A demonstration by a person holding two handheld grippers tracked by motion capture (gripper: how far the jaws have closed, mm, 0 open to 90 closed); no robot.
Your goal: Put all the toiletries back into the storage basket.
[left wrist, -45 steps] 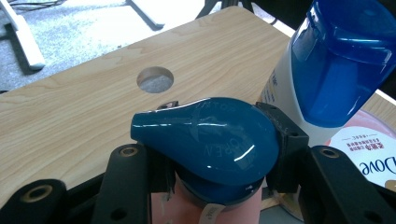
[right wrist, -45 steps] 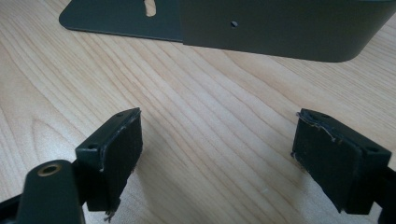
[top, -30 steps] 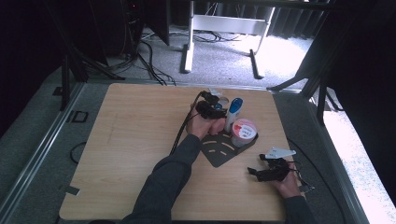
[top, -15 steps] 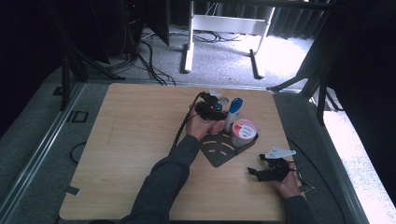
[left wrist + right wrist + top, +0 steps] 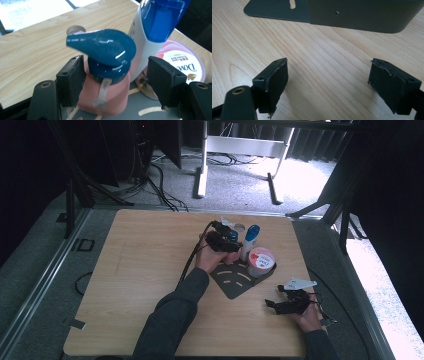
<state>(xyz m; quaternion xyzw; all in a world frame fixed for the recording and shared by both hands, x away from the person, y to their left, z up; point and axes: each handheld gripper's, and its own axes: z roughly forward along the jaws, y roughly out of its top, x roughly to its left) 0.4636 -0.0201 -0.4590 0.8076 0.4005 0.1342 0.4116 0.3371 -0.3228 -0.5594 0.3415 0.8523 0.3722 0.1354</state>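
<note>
In the left gripper view my left gripper [image 5: 116, 82] stands around a pink pump bottle [image 5: 107, 100] with a dark blue pump head [image 5: 105, 47]. Its jaws have just been opening. One pad lies against the bottle's side and the other stands clear, so the grip is open. The bottle stands on a dark grey tray [image 5: 140, 106] beside a white bottle with a blue cap [image 5: 160, 20] and a pink Dove jar [image 5: 182, 65]. From above, the left gripper [image 5: 222, 241] sits at the tray's far corner. My right gripper [image 5: 328, 85] is open over bare wood, near the tray's wall [image 5: 362, 15].
The tray [image 5: 235, 282] lies right of the table's middle, with the white bottle [image 5: 250, 242] and jar [image 5: 261, 261] on its far side. The right gripper [image 5: 277, 303] rests near the front right corner. A cable trails from the left gripper toward the front.
</note>
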